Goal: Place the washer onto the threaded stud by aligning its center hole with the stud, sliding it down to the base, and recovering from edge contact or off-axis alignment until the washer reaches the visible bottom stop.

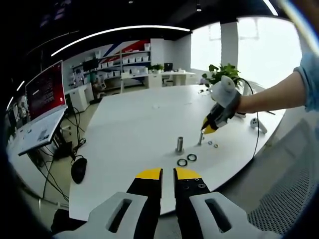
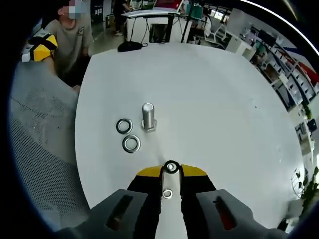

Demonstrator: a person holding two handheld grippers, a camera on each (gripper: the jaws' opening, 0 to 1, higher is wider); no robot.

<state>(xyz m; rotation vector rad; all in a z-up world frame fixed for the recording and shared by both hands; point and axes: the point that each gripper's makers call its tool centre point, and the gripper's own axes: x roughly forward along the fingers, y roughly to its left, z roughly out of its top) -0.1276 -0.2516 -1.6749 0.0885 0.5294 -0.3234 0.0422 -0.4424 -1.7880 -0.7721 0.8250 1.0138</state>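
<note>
Silvery and ring-shaped, the washer (image 2: 171, 167) stood on edge, pinched between the right gripper (image 2: 172, 172)'s yellow-tipped jaws, its dark centre hole facing the camera. A second small washer (image 2: 168, 193) lay on the table nearer in, between the jaws. Beyond the tips the stud (image 2: 147, 117) stood upright on its hexagonal base, apart from the held washer. Two more washers (image 2: 127, 135) lay flat just left of the stud. All rested on a white table (image 2: 214, 94). The left gripper (image 1: 168, 173) hovered off the table's near edge, jaws almost closed on nothing. A person (image 2: 70, 40) sat at the far left.
</note>
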